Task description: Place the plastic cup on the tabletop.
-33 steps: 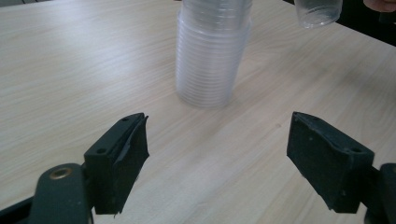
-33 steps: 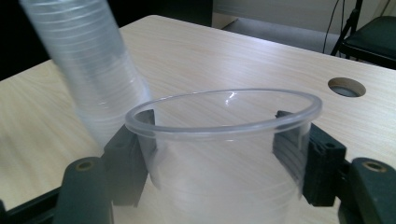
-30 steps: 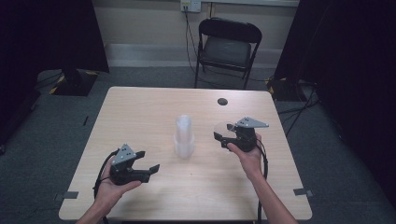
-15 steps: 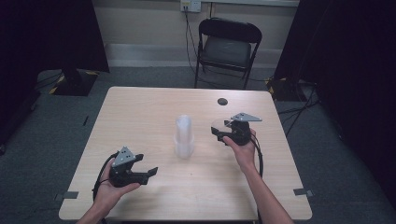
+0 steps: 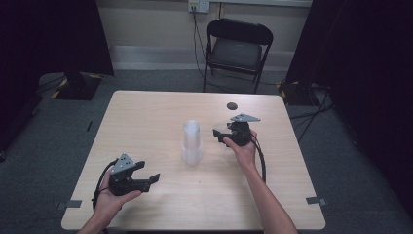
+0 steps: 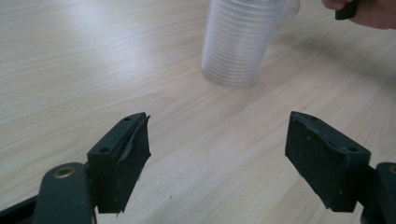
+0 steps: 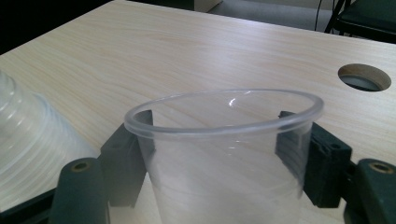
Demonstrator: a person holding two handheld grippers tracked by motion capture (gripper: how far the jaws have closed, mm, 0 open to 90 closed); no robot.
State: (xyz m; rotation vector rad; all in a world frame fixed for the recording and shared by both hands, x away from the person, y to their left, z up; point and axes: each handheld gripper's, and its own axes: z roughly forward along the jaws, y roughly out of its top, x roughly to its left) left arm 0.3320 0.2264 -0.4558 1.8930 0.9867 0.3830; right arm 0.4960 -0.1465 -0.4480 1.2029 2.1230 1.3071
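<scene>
Cups count as one loose clear cup (image 7: 224, 154) plus one nested stack of cups (image 5: 192, 142); how many cups the stack holds cannot be told. The single cup stands upright between the jaws of the right gripper (image 5: 225, 134), just right of the stack near the middle of the surface (image 5: 146, 117). Those jaws have just been opening, and whether the pads press its wall cannot be told. Nearer the front edge, the left gripper (image 5: 148, 179) hangs wide open, empty. One round hole (image 5: 232, 105) pierces the surface.
</scene>
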